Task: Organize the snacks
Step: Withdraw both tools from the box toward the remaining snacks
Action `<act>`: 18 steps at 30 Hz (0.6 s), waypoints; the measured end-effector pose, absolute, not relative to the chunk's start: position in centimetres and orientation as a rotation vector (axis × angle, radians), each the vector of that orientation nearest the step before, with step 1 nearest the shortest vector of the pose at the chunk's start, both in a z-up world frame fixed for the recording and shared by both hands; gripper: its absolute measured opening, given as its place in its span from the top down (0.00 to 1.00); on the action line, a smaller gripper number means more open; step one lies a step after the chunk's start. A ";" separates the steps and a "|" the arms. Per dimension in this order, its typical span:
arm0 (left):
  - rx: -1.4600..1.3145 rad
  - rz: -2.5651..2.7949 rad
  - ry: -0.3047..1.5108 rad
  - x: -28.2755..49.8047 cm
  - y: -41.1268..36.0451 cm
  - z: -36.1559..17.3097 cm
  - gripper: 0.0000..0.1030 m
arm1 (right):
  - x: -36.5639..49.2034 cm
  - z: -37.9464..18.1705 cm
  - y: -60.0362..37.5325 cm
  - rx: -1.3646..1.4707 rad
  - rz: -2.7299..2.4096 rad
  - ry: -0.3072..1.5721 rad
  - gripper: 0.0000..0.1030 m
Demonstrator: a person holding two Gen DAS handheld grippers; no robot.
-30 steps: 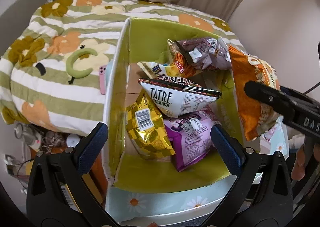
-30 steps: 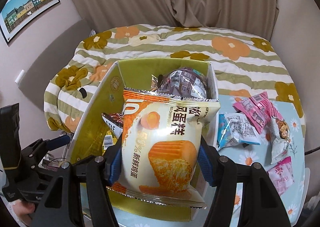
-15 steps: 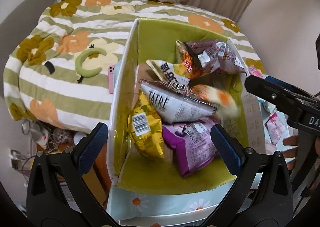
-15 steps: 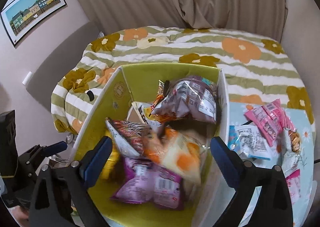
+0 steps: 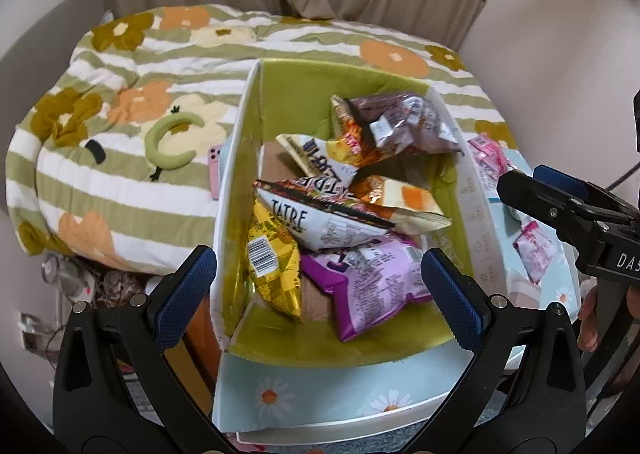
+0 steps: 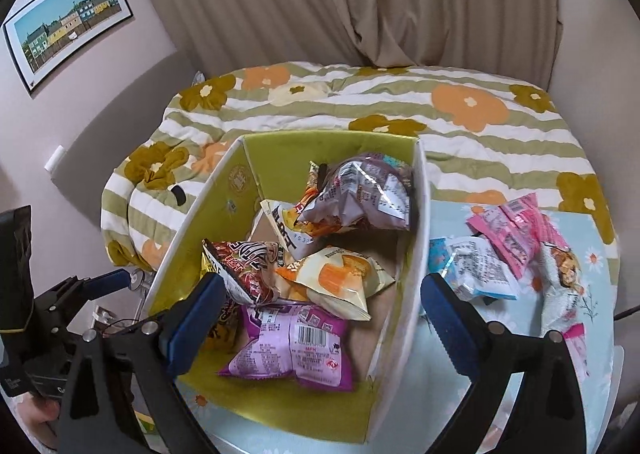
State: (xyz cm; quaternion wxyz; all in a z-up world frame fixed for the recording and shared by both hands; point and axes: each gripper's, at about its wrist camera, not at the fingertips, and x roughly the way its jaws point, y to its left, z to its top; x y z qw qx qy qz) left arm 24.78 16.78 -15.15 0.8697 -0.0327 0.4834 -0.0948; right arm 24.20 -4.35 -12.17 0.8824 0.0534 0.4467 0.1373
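A green-lined cardboard box (image 5: 304,90) (image 6: 280,150) holds several snack bags. The orange-and-cream cake bag (image 6: 340,278) (image 5: 400,202) lies in the box middle, on a purple bag (image 6: 296,346) (image 5: 372,274) and beside a white TATRE bag (image 5: 316,222). A yellow bag (image 5: 272,266) leans at the left wall; a silver-brown bag (image 6: 364,190) sits at the back. My left gripper (image 5: 318,286) is open and empty above the box's near end. My right gripper (image 6: 322,314) is open and empty above the box's right wall. Loose snacks, pink bags (image 6: 516,226) and a blue-white bag (image 6: 476,270), lie on the table to the right.
The box stands on a light blue daisy-print table (image 6: 596,262) (image 5: 312,398). Behind it is a bed with a striped floral quilt (image 6: 460,110), with a pink phone (image 5: 215,170) at its edge. The right gripper's body shows in the left wrist view (image 5: 580,214).
My right gripper opened and dropped the orange cake bag, which fell into the box onto the other bags. The right gripper has shifted right, over the box wall.
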 end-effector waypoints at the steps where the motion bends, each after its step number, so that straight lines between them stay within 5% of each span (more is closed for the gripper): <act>1: -0.063 -0.208 1.006 24.7 16.6 -14.9 0.01 | 23.9 -12.0 -4.5 0.110 0.280 0.927 0.05; 18: 0.004 -0.423 0.936 23.8 6.7 -11.4 0.01 | 17.5 -7.3 -14.9 0.154 0.060 0.822 0.05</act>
